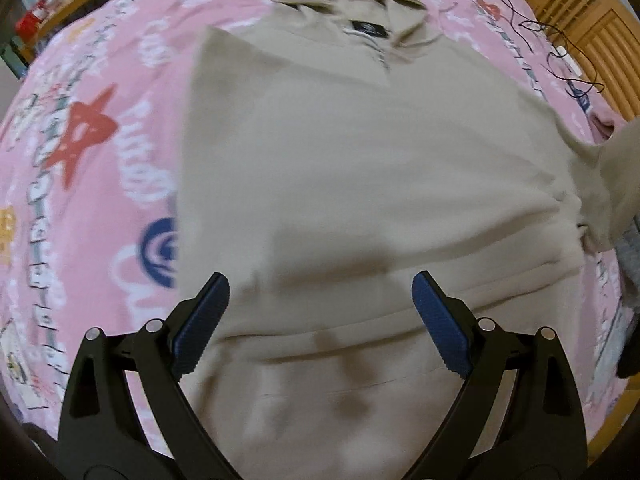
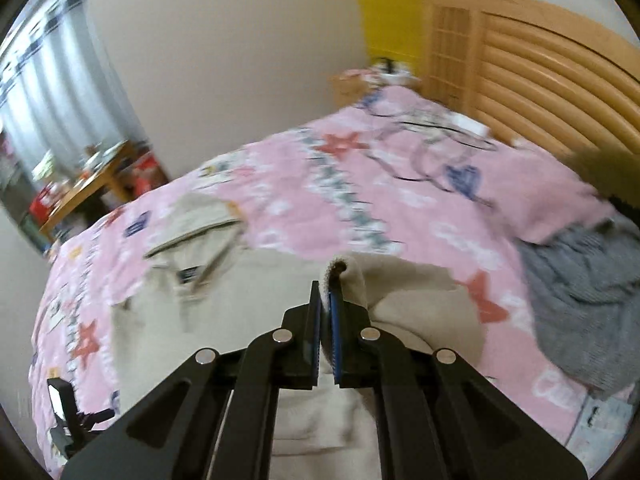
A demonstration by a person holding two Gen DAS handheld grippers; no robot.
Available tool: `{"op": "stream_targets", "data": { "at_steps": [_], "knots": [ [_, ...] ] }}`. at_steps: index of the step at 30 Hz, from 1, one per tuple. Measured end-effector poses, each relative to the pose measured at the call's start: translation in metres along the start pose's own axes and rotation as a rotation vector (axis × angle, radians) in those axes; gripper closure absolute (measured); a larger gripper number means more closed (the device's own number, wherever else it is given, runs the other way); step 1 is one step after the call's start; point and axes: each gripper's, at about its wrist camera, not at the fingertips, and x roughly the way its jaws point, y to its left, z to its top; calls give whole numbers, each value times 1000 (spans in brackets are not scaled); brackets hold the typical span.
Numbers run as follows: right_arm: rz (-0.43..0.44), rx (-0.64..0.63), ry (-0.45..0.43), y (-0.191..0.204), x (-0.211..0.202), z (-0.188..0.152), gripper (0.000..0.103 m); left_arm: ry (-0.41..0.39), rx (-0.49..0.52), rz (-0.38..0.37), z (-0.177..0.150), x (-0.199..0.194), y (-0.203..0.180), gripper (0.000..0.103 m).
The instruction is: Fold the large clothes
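So, left wrist view: beige hoodie [image 1: 360, 168] lies flat on the pink printed bedspread [image 1: 80, 160], hood [image 1: 344, 4] at the far end w/ a dark neck label [image 1: 366, 30] showing. Left side looks already folded in, giving a straight diagonal edge. Left gripper [image 1: 320, 312] hangs above the hem area, jaws wide apart, nothing btwn the blue ribbed pads [image 1: 200, 328] — released, prob free to smooth or pin the body while the other side gets folded. Fabric reads thick, matte, fleece-like; a few darker patches near the hem, shadow or damp, can't tell. Black cables [image 1: 560, 40] trail by the wooden headboard [image 1: 592, 20].

Right wrist view: right gripper [image 2: 326, 312] is clenched on the sleeve cuff [image 2: 344, 276], which bulges out past the tips as a soft rolled lump, ribbed edge visible. Sleeve drapes from the grip down to the body, so it looks lifted to carry across the torso. Grey knit garment [image 2: 580, 300] sits crumpled at the right, apart from the hoodie. Slatted headboard and a cluttered wooden table [image 2: 88, 184] beyond, blurred
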Motion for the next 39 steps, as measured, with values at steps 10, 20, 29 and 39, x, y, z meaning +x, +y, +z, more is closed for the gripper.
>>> {"op": "stream_targets", "data": {
  "at_steps": [10, 20, 29, 39],
  "knots": [
    [216, -156, 105, 173, 20, -27, 99, 5, -104, 27, -19, 3, 81, 13],
    [412, -343, 256, 327, 52, -99, 98, 74, -226, 18, -75, 25, 136, 13],
    [381, -431, 386, 385, 106, -160, 100, 85, -330, -39, -108, 36, 168, 13],
    [431, -427, 580, 370, 146, -206, 97, 89, -331, -14, -116, 45, 166, 12]
  ]
}}
